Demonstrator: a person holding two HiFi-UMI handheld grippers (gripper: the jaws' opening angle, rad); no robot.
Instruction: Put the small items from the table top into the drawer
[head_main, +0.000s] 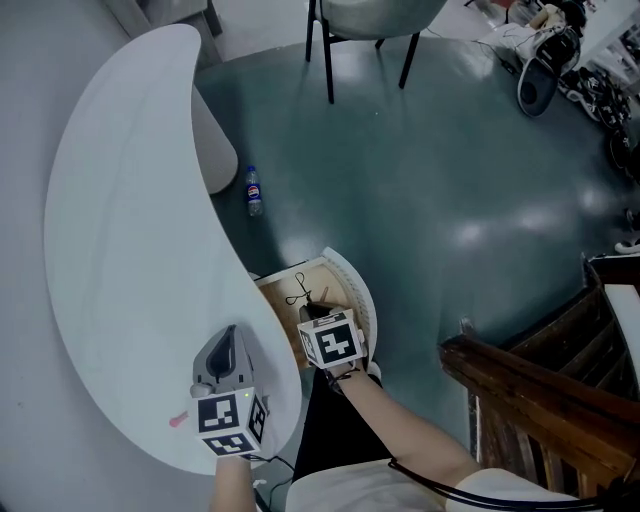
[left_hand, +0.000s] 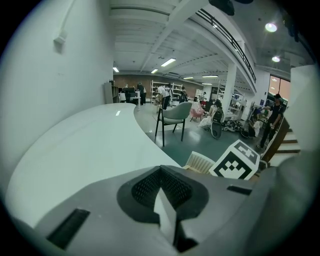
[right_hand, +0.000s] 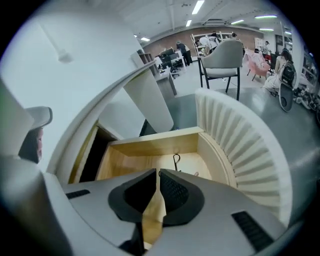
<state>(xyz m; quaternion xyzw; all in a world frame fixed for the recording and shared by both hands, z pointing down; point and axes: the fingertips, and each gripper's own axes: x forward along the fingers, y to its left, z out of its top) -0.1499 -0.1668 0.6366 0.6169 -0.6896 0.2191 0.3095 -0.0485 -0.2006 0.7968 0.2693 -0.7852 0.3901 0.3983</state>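
Head view: a black clip (head_main: 297, 291) lies in the open drawer (head_main: 360, 290) just ahead of the right gripper (head_main: 312, 312); a pink item (head_main: 178, 421) sits on the table (head_main: 120, 200) just beside the left gripper (head_main: 228, 338). Left gripper view: jaws together, empty. Right gripper view: jaws closed and empty above the drawer, so a drop looks done, and the next move calls for opening jaws around the pink item.

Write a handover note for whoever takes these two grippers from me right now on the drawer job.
Left gripper: shut, nothing in it, over the table near its edge.
Right gripper: shut, nothing in it, above the open drawer.
Done: a black wire item lies in the drawer.
Left: one small pink item lies on the table beside the left gripper. It probably goes into the drawer next.
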